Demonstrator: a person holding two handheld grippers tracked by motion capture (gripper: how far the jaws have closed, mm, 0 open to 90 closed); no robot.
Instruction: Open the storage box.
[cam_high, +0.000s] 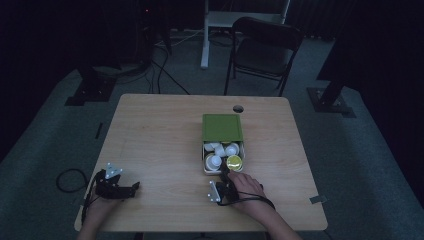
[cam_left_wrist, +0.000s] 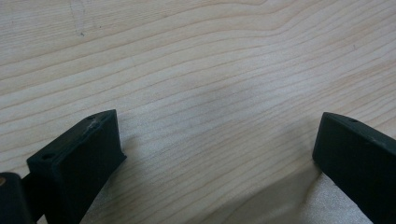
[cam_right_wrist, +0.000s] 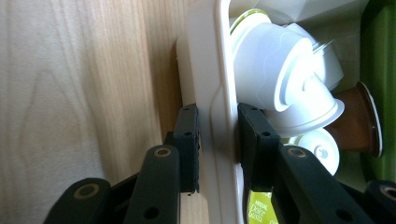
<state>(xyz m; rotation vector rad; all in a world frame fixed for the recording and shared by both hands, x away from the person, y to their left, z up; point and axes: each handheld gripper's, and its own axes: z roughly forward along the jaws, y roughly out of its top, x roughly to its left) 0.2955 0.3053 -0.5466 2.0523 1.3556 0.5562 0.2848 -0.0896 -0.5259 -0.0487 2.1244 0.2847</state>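
A green box (cam_high: 222, 127) lies on the wooden table (cam_high: 160, 135) with a white tray (cam_high: 205, 169) pulled out of its near side. The tray holds several white capsules (cam_high: 215, 161) and one with a yellow-green lid (cam_high: 234, 162). My right gripper (cam_high: 225, 176) is at the tray's near edge. In the right gripper view it (cam_right_wrist: 218, 116) is shut on the tray's white wall (cam_right_wrist: 210, 56), one jaw outside and one inside. White capsules (cam_right_wrist: 275, 70) and a brown one (cam_right_wrist: 355, 121) lie just past it. My left gripper (cam_high: 131, 189) rests at the table's near left, open (cam_left_wrist: 217, 135) over bare wood.
A round cable hole (cam_high: 238, 108) sits in the table's far edge behind the green box. A dark chair (cam_high: 265, 50) stands beyond the table. A cable loop (cam_high: 70, 180) lies on the floor at the left.
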